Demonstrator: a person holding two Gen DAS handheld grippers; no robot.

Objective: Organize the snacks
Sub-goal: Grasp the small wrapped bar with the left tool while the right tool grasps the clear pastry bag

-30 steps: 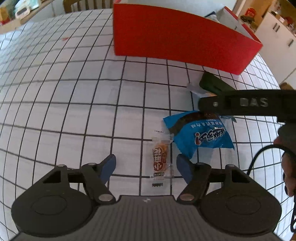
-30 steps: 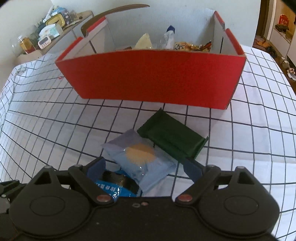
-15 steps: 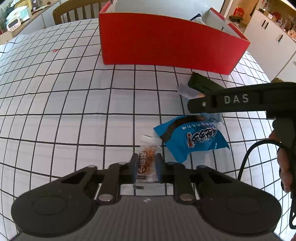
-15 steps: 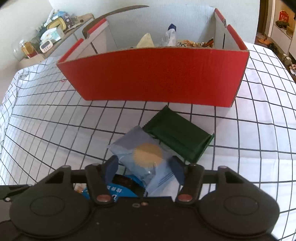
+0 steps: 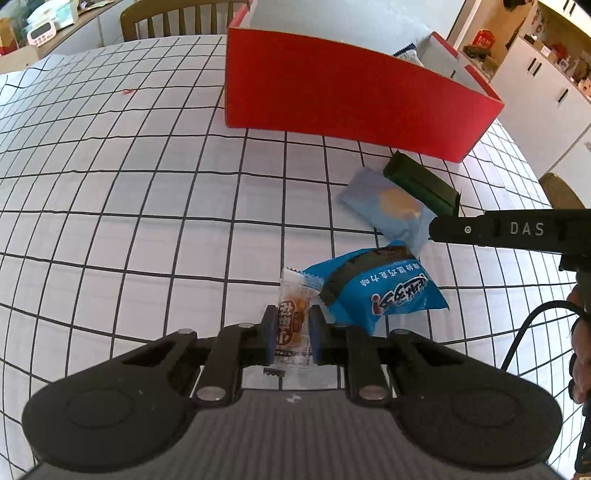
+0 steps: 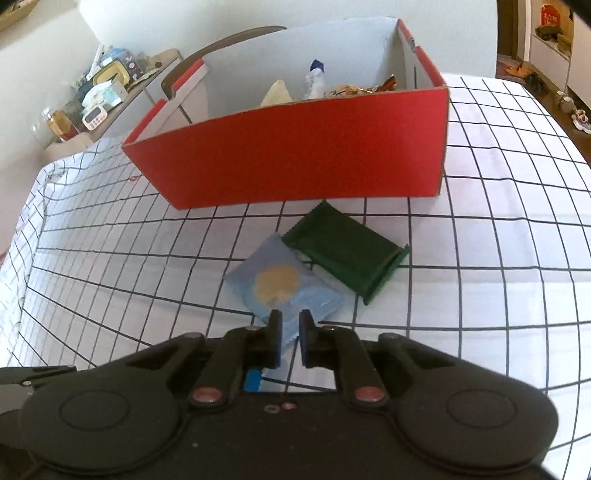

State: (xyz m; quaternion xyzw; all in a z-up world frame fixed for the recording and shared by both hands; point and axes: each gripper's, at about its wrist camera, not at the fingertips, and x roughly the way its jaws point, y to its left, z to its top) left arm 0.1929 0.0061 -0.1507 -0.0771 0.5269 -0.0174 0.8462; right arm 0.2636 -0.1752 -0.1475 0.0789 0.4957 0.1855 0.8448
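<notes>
Right up close, the left claw (image 5: 292, 334) has its fingers pressed in on both sides of the small clear candy (image 5: 293, 325), gripped by the middle so the crinkled ends hang free, which looks like a sensible hold for a lift. Touching the candy's right edge lies the bright blue packet (image 5: 380, 291), flat on the checked tablecloth (image 5: 147, 184). Over to the right claw (image 6: 290, 338): narrowed to a slim gap, pinching the near corner of the pale blue cookie packet (image 6: 284, 284); a corner grip, I'd say, because the packet is too wide to span. The rest of that packet sits on the cloth, its far edge touching the dark green bar (image 6: 347, 254), which lies flat just in front of the box. Farthest off, the red box (image 6: 303, 147) stands open-topped with several snacks already inside, the likely home for both catches. A chair (image 5: 177, 16) stands behind the table.
</notes>
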